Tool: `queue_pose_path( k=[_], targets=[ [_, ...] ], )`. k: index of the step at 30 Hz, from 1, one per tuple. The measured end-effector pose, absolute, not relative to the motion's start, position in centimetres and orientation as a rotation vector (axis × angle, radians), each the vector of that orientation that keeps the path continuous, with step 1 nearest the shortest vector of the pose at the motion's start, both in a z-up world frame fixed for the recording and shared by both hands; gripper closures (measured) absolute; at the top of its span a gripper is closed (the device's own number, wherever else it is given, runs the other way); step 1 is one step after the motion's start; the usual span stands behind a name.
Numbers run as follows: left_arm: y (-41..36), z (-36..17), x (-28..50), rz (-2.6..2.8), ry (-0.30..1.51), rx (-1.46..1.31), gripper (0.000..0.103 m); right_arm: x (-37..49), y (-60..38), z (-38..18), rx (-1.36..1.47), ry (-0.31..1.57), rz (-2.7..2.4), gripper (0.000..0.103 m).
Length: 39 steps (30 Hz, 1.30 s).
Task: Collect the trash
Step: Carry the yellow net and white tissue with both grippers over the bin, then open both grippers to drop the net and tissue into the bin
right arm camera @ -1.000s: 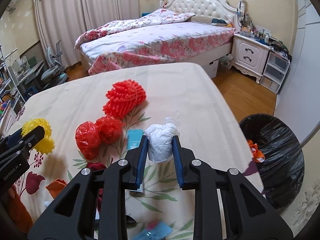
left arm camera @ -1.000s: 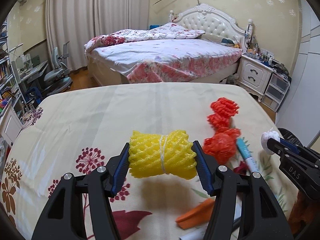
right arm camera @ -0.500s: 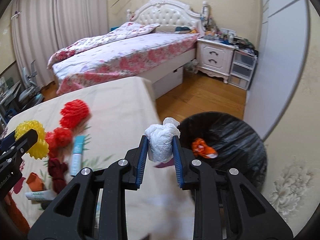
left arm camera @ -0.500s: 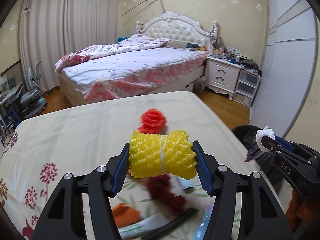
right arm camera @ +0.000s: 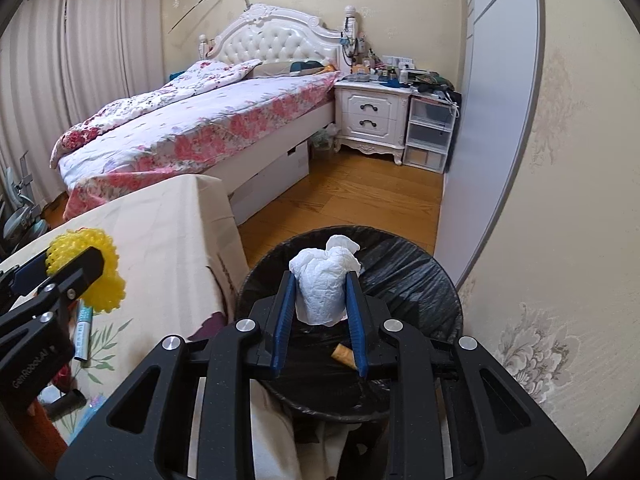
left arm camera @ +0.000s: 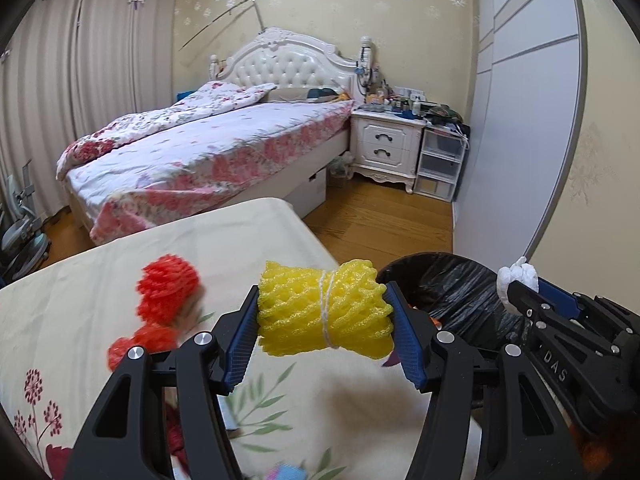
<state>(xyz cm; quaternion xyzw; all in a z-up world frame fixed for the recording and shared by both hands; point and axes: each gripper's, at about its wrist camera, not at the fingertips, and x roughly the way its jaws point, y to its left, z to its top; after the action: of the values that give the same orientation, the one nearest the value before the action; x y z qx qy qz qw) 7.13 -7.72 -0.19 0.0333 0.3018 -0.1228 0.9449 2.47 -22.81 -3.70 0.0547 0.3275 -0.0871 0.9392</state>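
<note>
Beyond the table's right edge (right arm camera: 224,216), the bin (right arm camera: 420,264) lies under the right gripper (right arm camera: 320,304), pinching tissue (right arm camera: 324,288); the left gripper (left arm camera: 324,320), pinching yellow foam net (left arm camera: 320,312), is farther.

Ahead I see a bed (left arm camera: 208,148) with a floral quilt and white tufted headboard (right arm camera: 276,42), a white nightstand (right arm camera: 372,116) beside it, clear plastic drawers (left arm camera: 440,164), pleated curtains (left arm camera: 80,80) and wooden floor (right arm camera: 360,196).
</note>
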Motion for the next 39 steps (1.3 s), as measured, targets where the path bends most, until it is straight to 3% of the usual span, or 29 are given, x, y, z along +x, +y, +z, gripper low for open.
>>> queue_pose_path(
  k=[29, 32, 34, 39],
  targets=[
    [-16.2, -4.5, 13.2, -0.322, 0.666, 0.207, 0.043, 6.4, -27.4, -7.4, 0.179, 0.714, -0.301, 0.077],
    [-16.5, -4.7, 13.4, -0.318, 0.668, 0.221, 0.038, 6.4, -27.6, -7.4, 0.188, 0.705, -0.313, 0.076],
    [-16.5, -4.6, 13.6, -0.311, 0.671, 0.216, 0.026, 6.3, -27.8, -7.4, 0.196, 0.701, -0.319, 0.067],
    [-16.3, -4.6, 13.9, -0.295, 0.669, 0.200, 0.020, 6.1, -28.0, -7.3, 0.199, 0.689, -0.330, 0.063]
  ],
)
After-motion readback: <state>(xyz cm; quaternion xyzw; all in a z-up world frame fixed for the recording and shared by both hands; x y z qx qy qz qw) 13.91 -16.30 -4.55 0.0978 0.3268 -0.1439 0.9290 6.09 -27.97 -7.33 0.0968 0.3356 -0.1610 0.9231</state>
